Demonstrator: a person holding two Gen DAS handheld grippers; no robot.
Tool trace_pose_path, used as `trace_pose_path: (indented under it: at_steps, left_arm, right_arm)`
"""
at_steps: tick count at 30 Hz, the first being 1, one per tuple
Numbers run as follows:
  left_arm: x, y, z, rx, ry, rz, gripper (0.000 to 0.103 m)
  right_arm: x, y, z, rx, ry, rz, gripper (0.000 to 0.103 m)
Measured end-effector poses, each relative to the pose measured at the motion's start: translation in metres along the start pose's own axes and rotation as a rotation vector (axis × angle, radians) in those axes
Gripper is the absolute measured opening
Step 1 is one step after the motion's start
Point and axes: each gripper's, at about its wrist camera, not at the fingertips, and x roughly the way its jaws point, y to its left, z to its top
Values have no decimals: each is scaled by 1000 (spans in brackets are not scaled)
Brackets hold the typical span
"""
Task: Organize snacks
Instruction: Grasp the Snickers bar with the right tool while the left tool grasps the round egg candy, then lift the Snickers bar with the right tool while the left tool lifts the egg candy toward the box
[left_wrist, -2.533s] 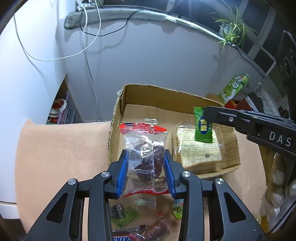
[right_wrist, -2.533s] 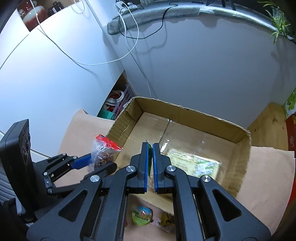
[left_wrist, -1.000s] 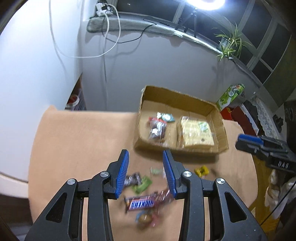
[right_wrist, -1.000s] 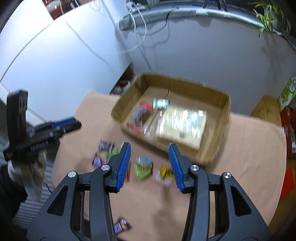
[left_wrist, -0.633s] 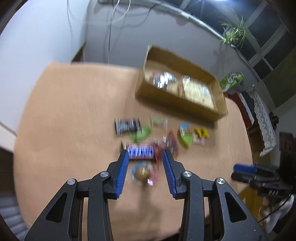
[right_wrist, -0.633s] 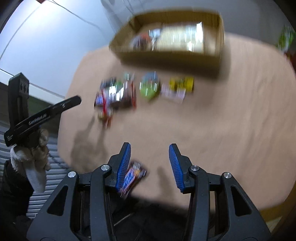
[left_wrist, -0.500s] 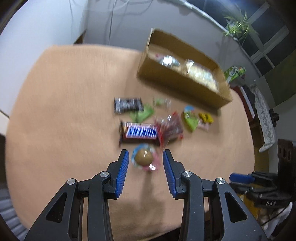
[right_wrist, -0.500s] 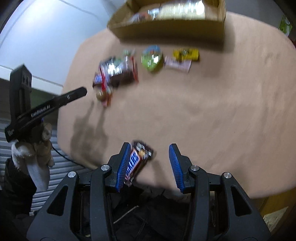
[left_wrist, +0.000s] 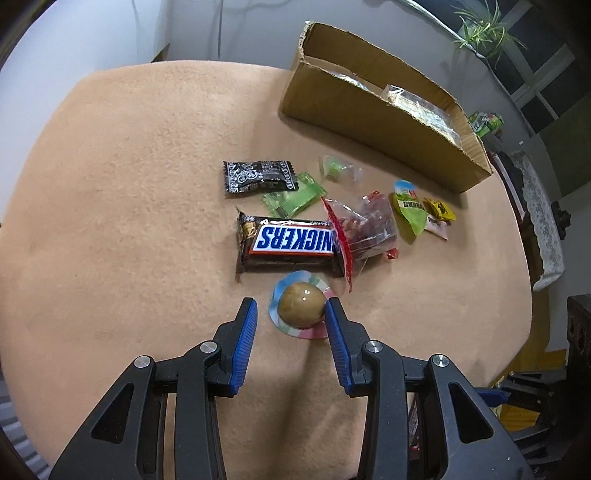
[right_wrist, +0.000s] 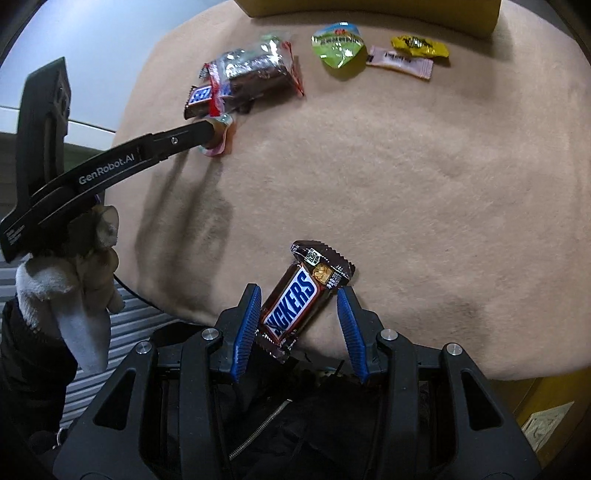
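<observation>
Pickup step: both claws wide, left gripper (left_wrist: 290, 314) astride egg (left_wrist: 300, 304), right gripper (right_wrist: 298, 308) astride Snickers (right_wrist: 301, 295); closing comes next.

Tan felt tabletop (left_wrist: 110, 184), grey wall (left_wrist: 240, 29), potted plant (left_wrist: 480, 26).
</observation>
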Motion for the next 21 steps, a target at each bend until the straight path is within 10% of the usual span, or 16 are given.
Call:
trace_pose_path:
  at_steps: [21]
  left_arm:
    - [4, -8, -6, 65, -39, 37, 29]
  right_arm:
    - [18, 38, -1, -129, -34, -109, 31]
